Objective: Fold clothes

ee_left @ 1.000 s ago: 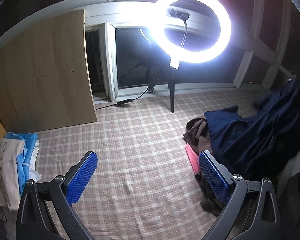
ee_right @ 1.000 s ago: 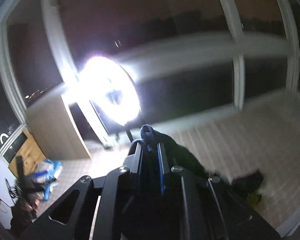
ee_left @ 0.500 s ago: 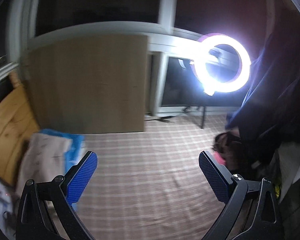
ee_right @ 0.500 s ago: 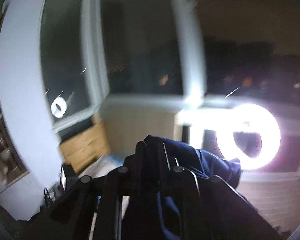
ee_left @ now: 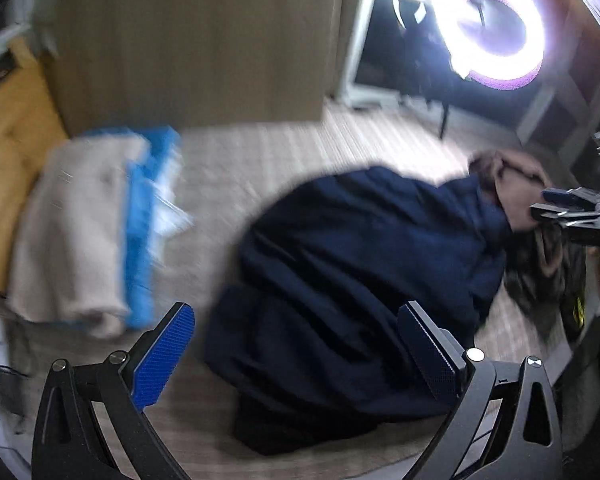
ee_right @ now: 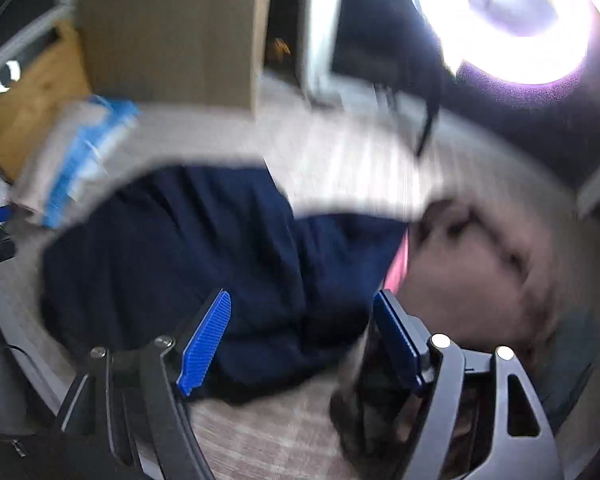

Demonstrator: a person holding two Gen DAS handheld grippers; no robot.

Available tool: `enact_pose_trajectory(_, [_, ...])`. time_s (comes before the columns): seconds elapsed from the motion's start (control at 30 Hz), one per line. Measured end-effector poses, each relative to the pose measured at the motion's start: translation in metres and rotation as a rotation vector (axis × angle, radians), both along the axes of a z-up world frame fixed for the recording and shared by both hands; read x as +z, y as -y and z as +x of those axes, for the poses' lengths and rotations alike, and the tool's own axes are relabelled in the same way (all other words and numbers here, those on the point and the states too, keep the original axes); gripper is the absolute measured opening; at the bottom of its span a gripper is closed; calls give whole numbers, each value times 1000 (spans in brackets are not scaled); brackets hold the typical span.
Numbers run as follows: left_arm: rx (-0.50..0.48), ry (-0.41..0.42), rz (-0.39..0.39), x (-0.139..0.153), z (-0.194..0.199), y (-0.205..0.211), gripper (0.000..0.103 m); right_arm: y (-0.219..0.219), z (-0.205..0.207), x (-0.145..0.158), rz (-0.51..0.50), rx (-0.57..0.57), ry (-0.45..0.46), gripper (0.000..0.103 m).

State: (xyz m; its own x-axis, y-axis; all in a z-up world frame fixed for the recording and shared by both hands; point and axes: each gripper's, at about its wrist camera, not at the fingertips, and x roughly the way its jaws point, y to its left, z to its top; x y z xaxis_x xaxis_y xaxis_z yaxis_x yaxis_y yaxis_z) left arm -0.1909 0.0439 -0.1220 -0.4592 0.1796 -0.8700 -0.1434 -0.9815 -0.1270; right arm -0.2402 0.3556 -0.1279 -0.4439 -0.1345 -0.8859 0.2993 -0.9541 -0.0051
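We are seeing matt navy cloth (ee_left: pixel 360 264), softly creased, lying on a woven checked bedcover (ee_left: pixel 228 168); ribbed blue pads (ee_right: pixel 206 344) on matt black plastic tools; a smooth wood board (ee_left: pixel 196 40) far left.

Black gripper (ee_left: pixel 296 354), ribbed blue pads (ee_left: pixel 162 354)

Navy garment (ee_left: pixel 364 280): crumpled heap, unfolded, on the checked cloth (frames blurred).
Brown garment (ee_right: pixel 472 264): bunched, touching navy's right edge.
Folded stack (ee_left: pixel 80 236): beige over blue, far left.
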Motion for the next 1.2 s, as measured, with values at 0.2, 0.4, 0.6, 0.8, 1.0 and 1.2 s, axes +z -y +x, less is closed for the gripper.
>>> enact_pose_trajectory(0.2, [-148, 119, 40, -39, 0, -81, 102, -24, -21, -63, -160, -115, 121, 73])
enact_pose_trajectory(0.4, [-218, 90, -122, -68, -30, -157, 101, -18, -58, -68, -100, -76, 97, 73])
enact_pose_trajectory(0.6, [-200, 104, -59, -76, -37, -143, 42, 15, -66, -89, -79, 72, 102, 56])
enact_pose_trajectory(0.8, [-118, 37, 25, -35, -19, -78, 13, 12, -59, -72, -128, 144, 96, 5])
enact_pose_trajectory(1.0, [37, -34, 63, 16, 27, 19, 10, -38, -27, 1, -270, 90, 1, 3])
enact_pose_trajectory(1.2, [115, 17, -64, 12, 72, 71, 4, -78, 29, 16, -122, -92, 11, 6])
